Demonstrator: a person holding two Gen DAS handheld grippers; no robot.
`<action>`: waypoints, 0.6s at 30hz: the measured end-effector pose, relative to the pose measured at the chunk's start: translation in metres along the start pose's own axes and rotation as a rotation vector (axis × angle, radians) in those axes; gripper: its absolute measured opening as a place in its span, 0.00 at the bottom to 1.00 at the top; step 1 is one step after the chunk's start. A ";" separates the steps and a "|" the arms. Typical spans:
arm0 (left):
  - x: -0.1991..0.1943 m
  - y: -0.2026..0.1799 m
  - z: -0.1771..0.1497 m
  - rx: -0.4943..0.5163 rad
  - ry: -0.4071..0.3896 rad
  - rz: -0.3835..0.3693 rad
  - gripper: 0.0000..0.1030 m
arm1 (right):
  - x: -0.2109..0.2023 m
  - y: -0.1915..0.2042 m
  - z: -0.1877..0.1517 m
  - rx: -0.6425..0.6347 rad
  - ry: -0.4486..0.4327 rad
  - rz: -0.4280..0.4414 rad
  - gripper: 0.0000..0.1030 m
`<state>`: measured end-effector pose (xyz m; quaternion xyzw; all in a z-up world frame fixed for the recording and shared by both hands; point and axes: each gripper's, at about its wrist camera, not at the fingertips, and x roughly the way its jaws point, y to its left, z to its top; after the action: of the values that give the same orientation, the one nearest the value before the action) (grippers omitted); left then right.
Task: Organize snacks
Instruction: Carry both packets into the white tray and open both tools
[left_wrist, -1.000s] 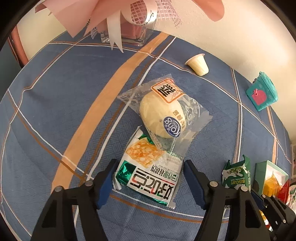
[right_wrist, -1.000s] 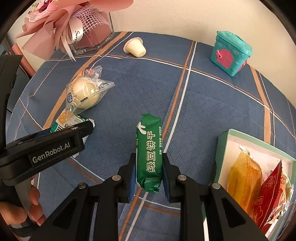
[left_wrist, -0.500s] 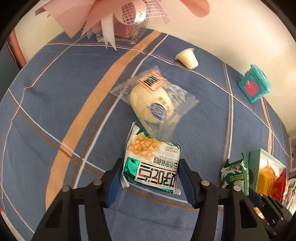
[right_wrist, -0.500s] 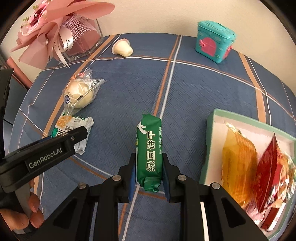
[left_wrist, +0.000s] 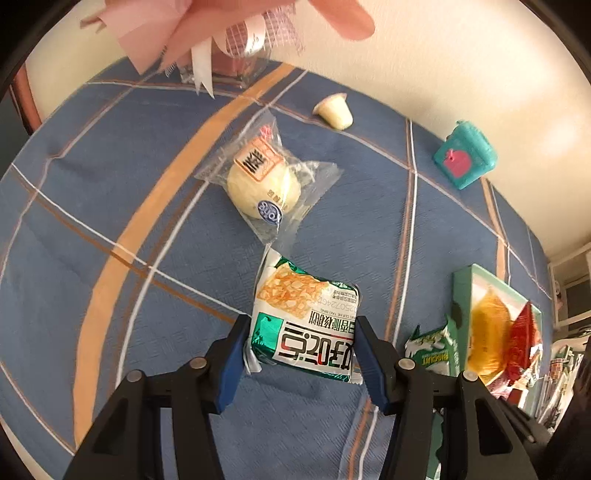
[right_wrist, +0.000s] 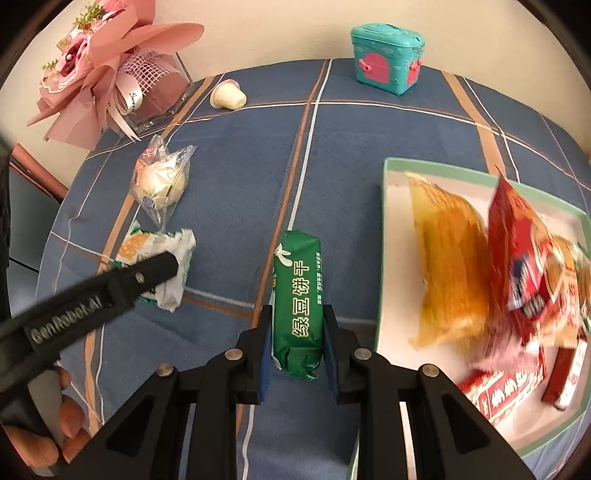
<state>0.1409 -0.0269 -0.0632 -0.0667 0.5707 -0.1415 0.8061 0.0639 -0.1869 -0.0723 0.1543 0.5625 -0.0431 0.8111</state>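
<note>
Our left tongs (left_wrist: 301, 354) are closing on the green-and-white snack packet (left_wrist: 304, 319), pads at its sides, while our right tongs (right_wrist: 297, 345) pinch the green biscuit bar (right_wrist: 298, 302) lengthwise, both above the table (right_wrist: 388, 125), ready for the tray (right_wrist: 386, 206) just right.

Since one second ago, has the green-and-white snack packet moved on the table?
Yes. The green-and-white snack packet has pulled away from the wrapped bun, toward the snack box, in the closing left gripper.

home, plaid tablecloth (right_wrist: 369, 147), pink bouquet (right_wrist: 103, 70) in glass vase, toy chest (right_wrist: 386, 57)
</note>
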 end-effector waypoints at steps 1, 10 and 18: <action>-0.004 -0.001 0.000 0.000 -0.010 -0.002 0.57 | -0.003 0.000 -0.002 0.003 -0.001 0.003 0.24; -0.052 -0.009 -0.013 0.003 -0.111 -0.033 0.57 | -0.041 -0.008 -0.014 0.056 -0.071 0.046 0.24; -0.074 -0.019 -0.021 0.007 -0.178 -0.039 0.57 | -0.076 -0.030 -0.027 0.115 -0.125 0.048 0.24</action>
<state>0.0954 -0.0219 0.0011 -0.0874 0.4949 -0.1526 0.8510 0.0048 -0.2148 -0.0161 0.2111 0.5036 -0.0654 0.8352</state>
